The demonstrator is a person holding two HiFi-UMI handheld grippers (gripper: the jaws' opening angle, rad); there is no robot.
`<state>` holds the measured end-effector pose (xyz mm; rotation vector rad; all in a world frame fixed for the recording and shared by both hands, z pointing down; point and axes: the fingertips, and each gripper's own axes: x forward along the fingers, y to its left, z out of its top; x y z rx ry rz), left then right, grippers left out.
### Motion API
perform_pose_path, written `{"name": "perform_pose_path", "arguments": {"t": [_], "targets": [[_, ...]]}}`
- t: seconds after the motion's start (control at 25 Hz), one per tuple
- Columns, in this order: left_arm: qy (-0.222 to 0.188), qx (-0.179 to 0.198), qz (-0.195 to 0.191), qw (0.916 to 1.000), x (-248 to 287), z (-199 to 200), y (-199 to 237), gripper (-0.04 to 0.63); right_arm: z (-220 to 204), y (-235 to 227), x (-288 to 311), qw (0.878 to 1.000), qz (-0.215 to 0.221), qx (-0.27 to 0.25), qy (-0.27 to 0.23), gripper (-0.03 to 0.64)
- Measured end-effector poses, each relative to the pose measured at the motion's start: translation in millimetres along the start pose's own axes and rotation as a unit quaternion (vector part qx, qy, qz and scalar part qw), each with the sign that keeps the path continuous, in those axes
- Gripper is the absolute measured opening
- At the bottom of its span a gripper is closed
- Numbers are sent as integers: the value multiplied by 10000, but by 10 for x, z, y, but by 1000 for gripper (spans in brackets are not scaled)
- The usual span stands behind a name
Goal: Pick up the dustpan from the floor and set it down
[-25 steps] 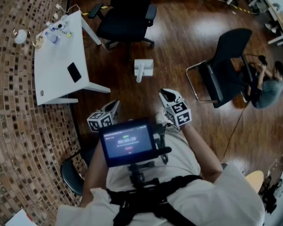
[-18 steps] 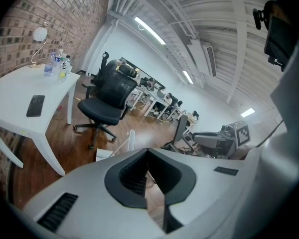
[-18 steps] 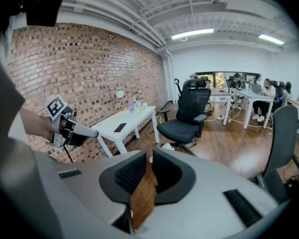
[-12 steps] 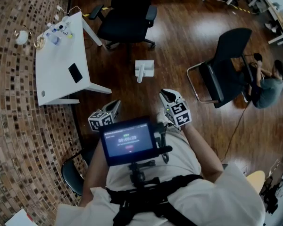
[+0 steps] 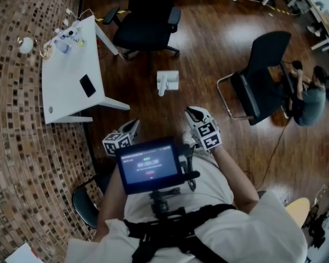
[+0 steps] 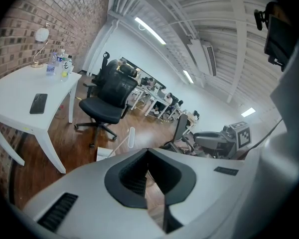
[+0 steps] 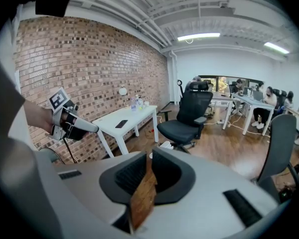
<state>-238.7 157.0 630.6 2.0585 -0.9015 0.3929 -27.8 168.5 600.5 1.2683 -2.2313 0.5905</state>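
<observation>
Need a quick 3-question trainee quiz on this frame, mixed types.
1. True or false: the dustpan lies on the floor, clear of both grippers.
2. In the head view, the white table stands on the dustpan's: A) left B) right C) near side
3. Fill in: the left gripper and the right gripper are both ____ (open/shut).
Key: 1 true; 2 A; 3 shut.

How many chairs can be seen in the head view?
3: office chair by the white table; metal-framed chair at right; dark chair lower left. Others may be hidden.
</observation>
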Motion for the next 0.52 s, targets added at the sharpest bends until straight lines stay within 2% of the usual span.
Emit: {"name": "perform_pose_path", "arguments": {"t": [0.52], "targets": [[18,89,-49,9999,1,-212,-261,2,-193,-52,-300,9998,-112,103,-119,48]]}}
